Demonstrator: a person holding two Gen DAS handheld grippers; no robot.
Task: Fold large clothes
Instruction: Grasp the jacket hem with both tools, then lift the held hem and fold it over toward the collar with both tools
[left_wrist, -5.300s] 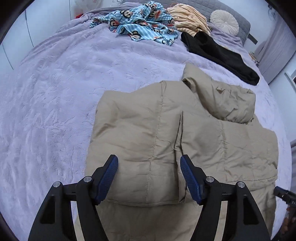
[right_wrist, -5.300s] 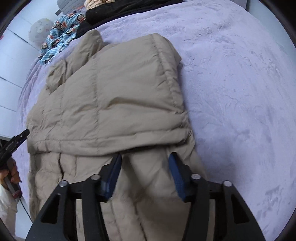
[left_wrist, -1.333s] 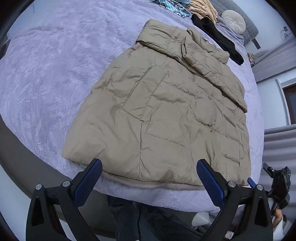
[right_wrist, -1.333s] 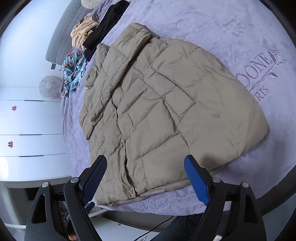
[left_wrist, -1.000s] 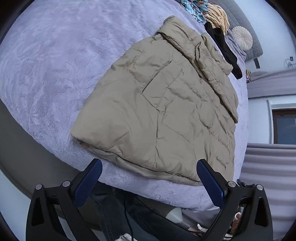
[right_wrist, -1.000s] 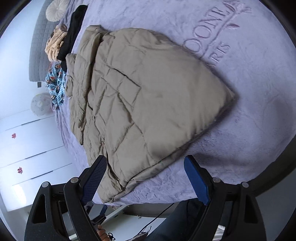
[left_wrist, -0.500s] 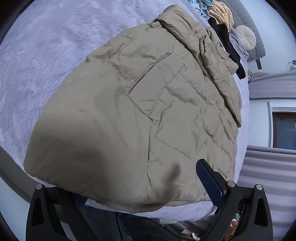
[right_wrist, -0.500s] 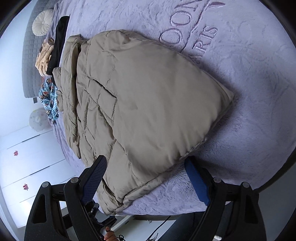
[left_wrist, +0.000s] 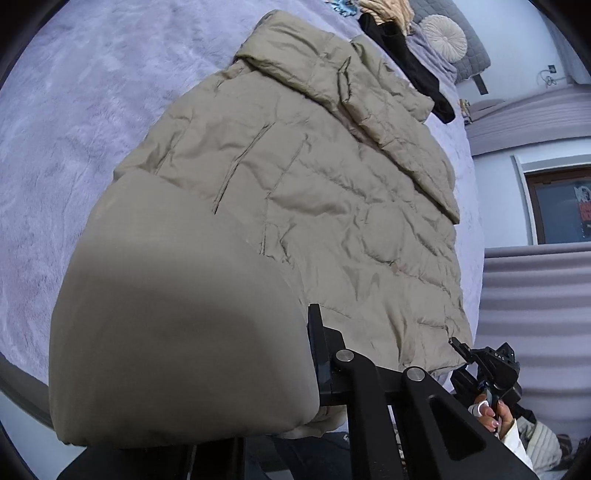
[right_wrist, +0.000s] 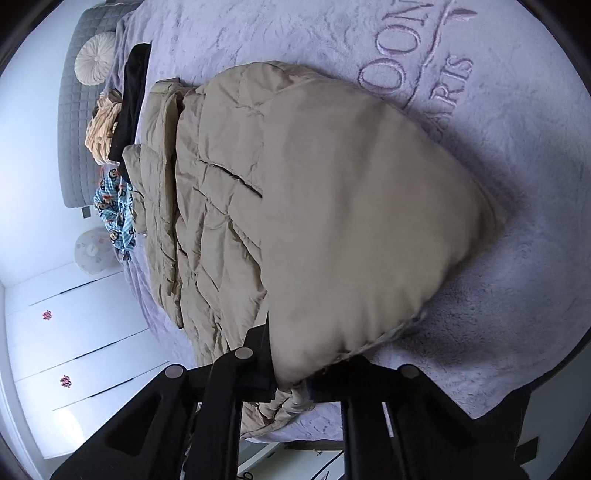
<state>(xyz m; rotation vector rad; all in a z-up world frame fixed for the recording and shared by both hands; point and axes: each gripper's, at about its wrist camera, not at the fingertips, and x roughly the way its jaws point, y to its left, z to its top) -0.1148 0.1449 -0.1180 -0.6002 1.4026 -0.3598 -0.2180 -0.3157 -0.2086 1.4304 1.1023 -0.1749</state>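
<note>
Lilac plush blanket (left_wrist: 66, 122) covers a wide bed, with raised lettering (right_wrist: 417, 70) pressed into it on the right side in the right wrist view. White cupboard doors (right_wrist: 74, 332) stand past the bed's left edge in that view, and a grey quilted headboard (right_wrist: 74, 110) closes the far end.

A beige puffer jacket (left_wrist: 332, 206) lies spread across the near half of the bed, hood end toward the far side, hem at the near edge. Its near hem corners are bunched up and lifted close to both cameras.

The left gripper (left_wrist: 258, 373) is clenched on the jacket's near-left hem corner; the fabric bulges over and hides the left finger, while the right finger (left_wrist: 319, 354) presses against the padding. The right gripper (right_wrist: 295, 373) is likewise clamped on the near-right hem corner, with the puffy cloth squeezed between its two black arms and spilling below them. In the left wrist view the right gripper shows at the jacket's other near corner, a hand (left_wrist: 491, 417) behind it.

At the far end lie a black garment (left_wrist: 406, 62), a tan garment (right_wrist: 103, 129), a blue cartoon-print garment (right_wrist: 114, 214) and a round cream cushion (right_wrist: 94, 59).
</note>
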